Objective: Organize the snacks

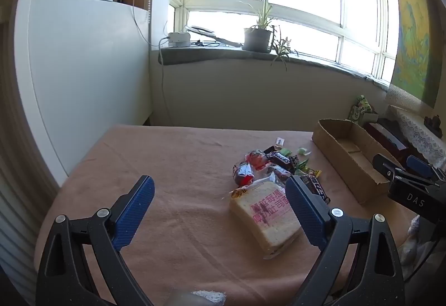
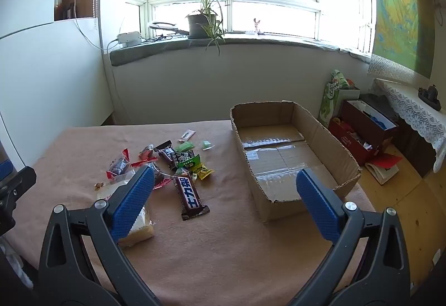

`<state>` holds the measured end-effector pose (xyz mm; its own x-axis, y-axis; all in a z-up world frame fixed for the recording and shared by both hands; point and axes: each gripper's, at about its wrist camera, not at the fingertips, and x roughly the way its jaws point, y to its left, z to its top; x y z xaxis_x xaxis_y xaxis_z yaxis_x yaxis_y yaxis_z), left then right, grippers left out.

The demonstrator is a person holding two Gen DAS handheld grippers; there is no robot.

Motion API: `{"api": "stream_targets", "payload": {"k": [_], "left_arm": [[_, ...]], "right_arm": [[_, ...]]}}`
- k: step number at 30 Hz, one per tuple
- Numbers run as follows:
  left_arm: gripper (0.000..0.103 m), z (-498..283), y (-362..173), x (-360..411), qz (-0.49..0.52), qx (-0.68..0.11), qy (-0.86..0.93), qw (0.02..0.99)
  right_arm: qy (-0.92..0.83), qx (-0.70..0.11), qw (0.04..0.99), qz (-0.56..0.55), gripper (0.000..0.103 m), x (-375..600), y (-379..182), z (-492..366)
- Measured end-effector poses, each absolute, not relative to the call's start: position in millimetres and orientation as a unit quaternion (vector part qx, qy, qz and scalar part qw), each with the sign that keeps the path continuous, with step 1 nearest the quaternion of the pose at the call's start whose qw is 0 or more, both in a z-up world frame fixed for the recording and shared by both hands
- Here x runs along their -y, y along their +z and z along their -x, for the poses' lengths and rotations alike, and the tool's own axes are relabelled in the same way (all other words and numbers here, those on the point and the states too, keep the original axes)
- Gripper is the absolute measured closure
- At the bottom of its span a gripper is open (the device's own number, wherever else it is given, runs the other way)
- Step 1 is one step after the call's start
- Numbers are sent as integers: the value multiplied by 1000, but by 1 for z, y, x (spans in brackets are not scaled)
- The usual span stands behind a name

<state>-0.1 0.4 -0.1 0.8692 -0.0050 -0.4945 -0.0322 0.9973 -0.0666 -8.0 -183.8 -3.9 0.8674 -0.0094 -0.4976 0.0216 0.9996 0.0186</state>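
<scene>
**Snack sorting: basically at square one**

So you haven't really got going here. The cardboard box on the right side of the table is empty as far as I can see, just taped flaps on the bottom, nothing in it. Every snack is out on the pinkish cloth, in a loose heap to the left of the box.

What's in the heap: a wrapped slice of bread nearest you, a dark chocolate bar lying just beside it, a second chocolate bar further back, a few red-wrapped candies, some green packets and a couple of small sachets off toward the far edge. Can't read most of the tiny ones.

Your left gripper is spread wide with nothing in it, hovering over bare cloth with the bread just inside its right finger. Your right gripper is equally wide and empty, sitting between the heap and the box's near corner.

My read: zero items done, the whole pile left. The bread or the near chocolate bar looks like the easiest first grab.
</scene>
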Motion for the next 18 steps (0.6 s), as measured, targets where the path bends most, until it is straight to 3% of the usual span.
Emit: {"api": "stream_targets", "payload": {"k": [18], "left_arm": [[8,1,0,-4,44,-256,8,966]], "right_arm": [[-8,-246,969,-18,0,188,6,10]]}}
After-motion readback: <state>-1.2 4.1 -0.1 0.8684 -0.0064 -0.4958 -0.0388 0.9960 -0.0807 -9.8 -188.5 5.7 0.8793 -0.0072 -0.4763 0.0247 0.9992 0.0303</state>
